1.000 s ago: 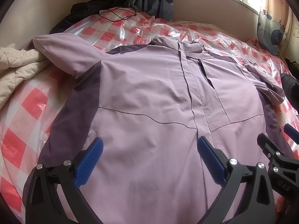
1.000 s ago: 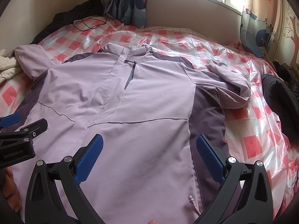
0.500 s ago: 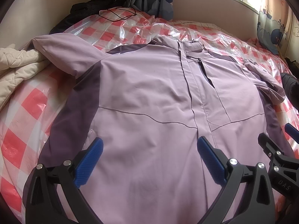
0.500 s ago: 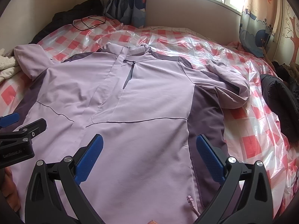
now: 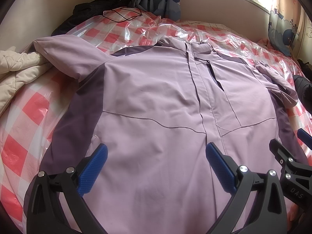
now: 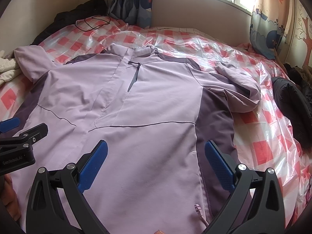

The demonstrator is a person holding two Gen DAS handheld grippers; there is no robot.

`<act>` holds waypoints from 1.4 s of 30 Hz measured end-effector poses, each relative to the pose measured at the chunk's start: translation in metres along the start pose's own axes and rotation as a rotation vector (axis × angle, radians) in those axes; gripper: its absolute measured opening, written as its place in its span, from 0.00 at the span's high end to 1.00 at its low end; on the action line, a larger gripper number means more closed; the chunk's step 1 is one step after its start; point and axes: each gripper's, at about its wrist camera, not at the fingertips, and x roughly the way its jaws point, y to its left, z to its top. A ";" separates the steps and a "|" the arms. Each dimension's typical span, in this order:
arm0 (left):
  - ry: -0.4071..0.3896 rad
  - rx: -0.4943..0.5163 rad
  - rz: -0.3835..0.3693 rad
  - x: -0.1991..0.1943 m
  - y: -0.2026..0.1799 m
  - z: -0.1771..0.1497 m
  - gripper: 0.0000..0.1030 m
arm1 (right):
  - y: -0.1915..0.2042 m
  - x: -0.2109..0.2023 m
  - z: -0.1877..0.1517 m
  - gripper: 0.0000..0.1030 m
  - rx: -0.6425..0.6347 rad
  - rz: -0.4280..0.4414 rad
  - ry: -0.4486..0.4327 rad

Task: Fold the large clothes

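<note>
A large lilac jacket [image 5: 152,97] with dark purple side panels lies front up, spread flat on the bed; it also shows in the right wrist view [image 6: 136,101]. Its left sleeve [image 5: 64,54] bends up toward the wall; its right sleeve [image 6: 239,85] is folded over near the shoulder. My left gripper [image 5: 156,163] is open and empty, hovering above the lower left half of the jacket. My right gripper [image 6: 155,161] is open and empty above the lower right half. Each gripper shows at the edge of the other's view.
The bed has a red-and-white checked cover [image 6: 259,148] under clear plastic. A cream quilt [image 5: 17,72] lies at the left. Dark clothes [image 6: 288,101] lie at the right edge and more at the far left corner [image 5: 101,3]. A black cable [image 6: 93,22] lies near the curtains.
Both grippers have shifted slightly; the view barely differs. The jacket has not moved.
</note>
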 end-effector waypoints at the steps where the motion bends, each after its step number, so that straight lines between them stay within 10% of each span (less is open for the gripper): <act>1: 0.000 0.000 0.000 0.000 0.000 0.000 0.06 | 0.000 0.000 0.000 0.07 0.000 0.000 -0.001; 42: 0.019 -0.010 -0.001 0.002 -0.001 0.001 0.06 | -0.011 0.008 -0.006 0.07 0.024 0.013 0.031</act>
